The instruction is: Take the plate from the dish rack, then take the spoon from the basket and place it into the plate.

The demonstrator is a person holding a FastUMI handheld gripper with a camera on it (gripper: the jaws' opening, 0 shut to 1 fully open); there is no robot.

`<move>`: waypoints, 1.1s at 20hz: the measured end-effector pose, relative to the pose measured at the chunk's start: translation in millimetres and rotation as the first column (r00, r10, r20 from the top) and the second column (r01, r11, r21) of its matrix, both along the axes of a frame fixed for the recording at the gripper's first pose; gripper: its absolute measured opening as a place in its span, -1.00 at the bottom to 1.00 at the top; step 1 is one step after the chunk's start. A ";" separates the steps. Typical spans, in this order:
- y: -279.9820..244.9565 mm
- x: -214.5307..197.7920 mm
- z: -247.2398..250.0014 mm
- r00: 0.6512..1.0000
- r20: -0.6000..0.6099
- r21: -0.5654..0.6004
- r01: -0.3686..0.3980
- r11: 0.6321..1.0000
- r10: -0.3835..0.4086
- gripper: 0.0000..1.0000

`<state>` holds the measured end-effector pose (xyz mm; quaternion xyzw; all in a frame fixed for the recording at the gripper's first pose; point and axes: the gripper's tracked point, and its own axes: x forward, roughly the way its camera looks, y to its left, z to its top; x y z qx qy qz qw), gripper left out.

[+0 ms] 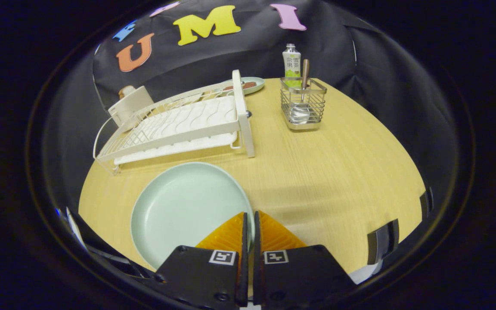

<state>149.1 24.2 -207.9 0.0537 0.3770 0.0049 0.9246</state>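
Pale wood is covering the counter (338,172), which is carrying one mint-green plate (183,211) lying flat, just in front of one white dish rack (179,125). One tool (250,221) is hovering over the plate's near right rim, its two fingers (226,234) nearly touching and gripping nothing. Beyond, one wire basket (302,105) is holding one spoon (303,92) upright. One bottle (291,62) is standing behind it, and one small dish (248,85) is sitting behind the rack.
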 end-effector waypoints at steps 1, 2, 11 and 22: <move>-3.5 -0.2 0.4 1.000 0.010 -0.011 0.008 1.000 -0.008 -0.79; -4.5 -0.7 1.9 1.000 0.021 -0.011 0.009 1.000 -0.009 -0.79; -29.1 7.7 26.6 0.980 0.194 -0.037 -0.037 0.999 0.044 0.80; -89.8 87.0 108.0 0.929 0.369 -0.057 0.066 0.996 -0.040 1.00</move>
